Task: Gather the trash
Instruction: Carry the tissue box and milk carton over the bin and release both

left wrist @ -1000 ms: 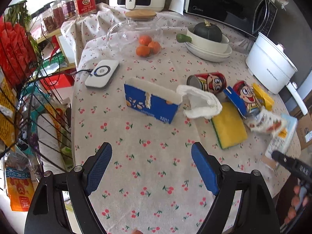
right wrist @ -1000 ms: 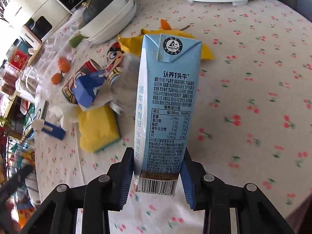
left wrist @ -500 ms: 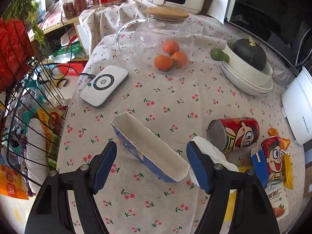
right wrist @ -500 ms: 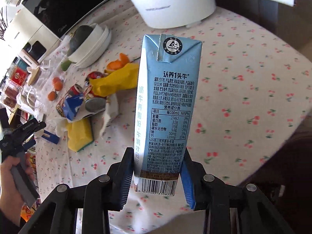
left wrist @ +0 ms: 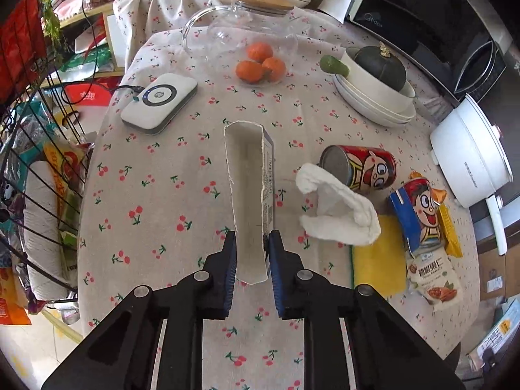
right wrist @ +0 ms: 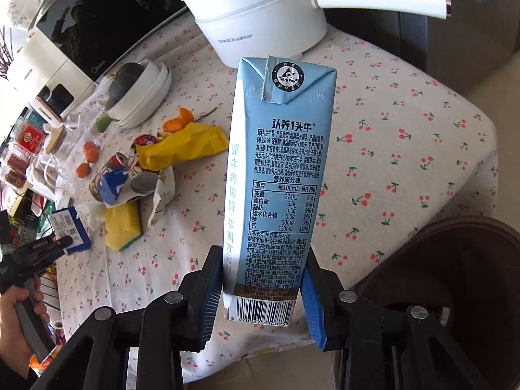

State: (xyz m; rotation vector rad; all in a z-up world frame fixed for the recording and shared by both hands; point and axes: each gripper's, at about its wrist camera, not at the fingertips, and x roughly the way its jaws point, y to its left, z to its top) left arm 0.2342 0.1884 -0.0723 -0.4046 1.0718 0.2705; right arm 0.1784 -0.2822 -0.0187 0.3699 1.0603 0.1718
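Left wrist view: the left hand-held gripper [left wrist: 250,256] has its jaws closing on the near end of an open blue box [left wrist: 248,191], whose blue pads sit against both side walls. The box lies on the cherry-print tabletop [left wrist: 156,201], its long axis running straight away from the hand-held gripper, its torn-open white inside facing up. Just right of it lies a crumpled white tissue [left wrist: 334,211], touching a yellow sponge [left wrist: 377,260]. Beyond the tissue a red cartoon can [left wrist: 360,169] lies on its side, its base end toward the box. A nut pouch [left wrist: 434,276] carries Chinese writing I cannot read clearly. Farther left rests a white charger pad [left wrist: 161,102] with a round logo; farther back stands a black microwave [left wrist: 422,22] marked "Midea".

Right wrist view: the right hand-held gripper [right wrist: 260,295] pinches the lower end of a pale blue milk carton [right wrist: 279,175], held above the tabletop edge and pointing away from the camera. It bears a "Tetra Pak" seal, "认养1头牛", a nutrition table and a barcode. Behind stands a white electric pot [right wrist: 260,22].
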